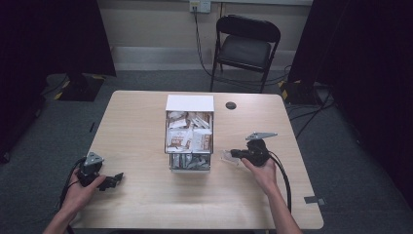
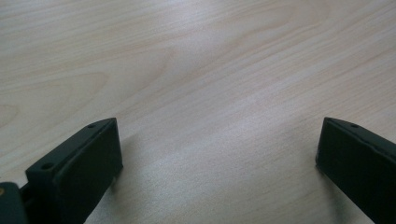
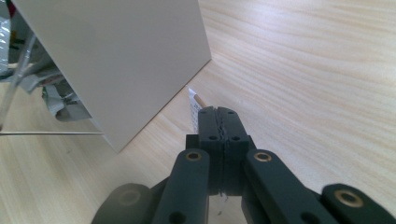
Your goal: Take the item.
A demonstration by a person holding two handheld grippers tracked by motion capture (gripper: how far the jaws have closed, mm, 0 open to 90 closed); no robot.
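With the right tongs [image 3: 218, 116] clenched on what looks like a thin wrapped stick [image 3: 195, 103] and the left tongs [image 2: 217, 154] released, lower it gently onto the surface [image 1: 136, 126] beside the box [image 1: 189, 134].

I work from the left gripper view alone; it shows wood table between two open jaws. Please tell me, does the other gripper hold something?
Observer: Yes. The right gripper is shut on a small clear packet; what looks like a wooden stick tip pokes out past the jaws.
Operator: What stands near it?
Observer: A white box at the middle of the table. Its drawer is pulled out toward the person and is full of sachets. In the high view the packet is just right of that drawer.
Operator: And where is my gripper from there?
Observer: The left gripper sits at the near left of the table, well apart from the box.
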